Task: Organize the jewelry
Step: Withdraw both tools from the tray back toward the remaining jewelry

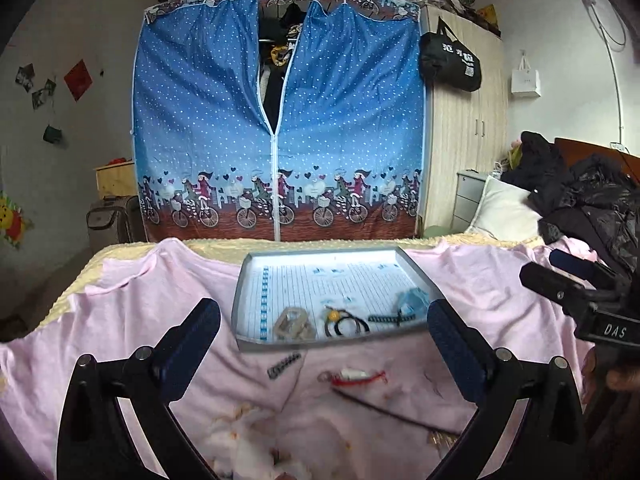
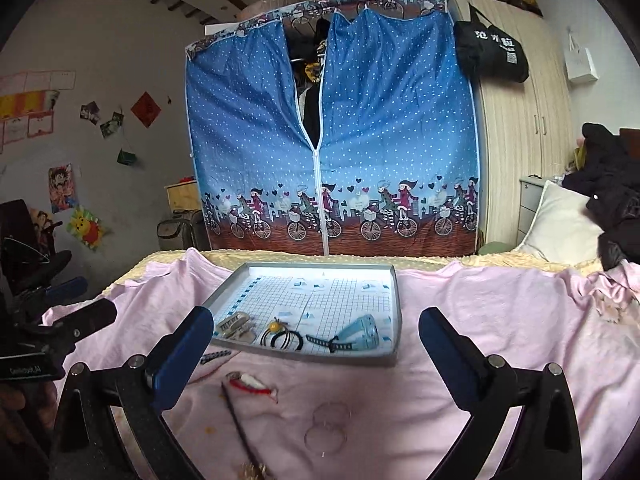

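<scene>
Resting on the pink blanket (image 2: 480, 320), a shallow grey tray (image 2: 394, 304) holds a beige hair clip (image 2: 236, 326), black hair ties with a yellow bead (image 2: 280, 336), a black comb clip (image 2: 328, 343) and a pale blue clip (image 2: 360, 330) along its near edge. Just before that edge lie a small dark clip (image 1: 283, 365), a red-and-white charm (image 1: 358, 377) and a thin dark cord (image 1: 394, 412). The left gripper (image 1: 324, 344) hangs above these loose pieces with fingers wide apart and empty; the right gripper (image 2: 316, 352) is likewise spread, holding nothing.
</scene>
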### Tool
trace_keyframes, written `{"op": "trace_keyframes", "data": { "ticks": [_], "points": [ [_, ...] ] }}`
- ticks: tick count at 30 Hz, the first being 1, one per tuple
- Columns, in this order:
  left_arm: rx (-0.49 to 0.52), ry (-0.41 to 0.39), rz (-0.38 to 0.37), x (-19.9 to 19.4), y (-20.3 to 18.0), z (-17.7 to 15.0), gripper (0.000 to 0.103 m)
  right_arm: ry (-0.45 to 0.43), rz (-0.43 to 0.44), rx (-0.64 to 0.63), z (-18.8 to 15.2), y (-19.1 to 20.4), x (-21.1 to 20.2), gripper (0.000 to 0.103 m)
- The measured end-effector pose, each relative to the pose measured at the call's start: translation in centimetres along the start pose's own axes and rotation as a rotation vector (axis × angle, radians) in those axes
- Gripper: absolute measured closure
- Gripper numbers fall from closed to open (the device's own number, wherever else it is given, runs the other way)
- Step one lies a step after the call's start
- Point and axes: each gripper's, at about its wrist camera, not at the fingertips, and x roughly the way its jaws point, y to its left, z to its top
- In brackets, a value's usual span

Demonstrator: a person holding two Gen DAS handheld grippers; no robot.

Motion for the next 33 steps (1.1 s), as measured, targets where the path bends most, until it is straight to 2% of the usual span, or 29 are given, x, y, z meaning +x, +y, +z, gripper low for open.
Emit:
{"op": "trace_keyframes", "data": {
  "ticks": [4,7,12,16,19,22,27,33],
  "points": [
    [-0.024,0.037,-0.022,-2.1,-0.4,-2.2,0.001,0.01,-0.011,0.021,-1.3,0.3,-3.0,0.0],
    [-0.064,0.097,-0.03,-2.9,-0.3,-3.8,0.001,0.024,-0.01,0.049,-2.3,0.4,-4.8,0.0],
    [-0.081,0.184,-0.007,-3.4,-0.6,-4.9,0.001,0.115,-0.007,0.113,-3.8,0.4,-5.5,0.0],
    [-0.082,0.266,0.021,-2.4,-0.1,-5.4,0.001,0.233,-0.006,0.118,-4.8,0.7,-3.8,0.0],
    [-0.115,0.365,0.034,-0.7,0.9,-5.7,0.001,0.32,0.002,0.106,-5.5,1.0,-2.0,0.0],
    [-0.157,0.431,0.047,0.5,2.3,-6.3,0.001,0.383,-0.006,0.093,-6.4,1.3,-0.8,0.0],
    [-0.224,0.515,0.006,1.8,3.3,-7.2,0.001,0.491,0.008,0.138,-7.3,0.3,1.3,0.0],
    [-0.204,0.551,-0.09,3.0,2.0,-6.7,0.001,0.618,0.086,0.311,-8.2,-3.8,5.3,0.0]
  ]
}}
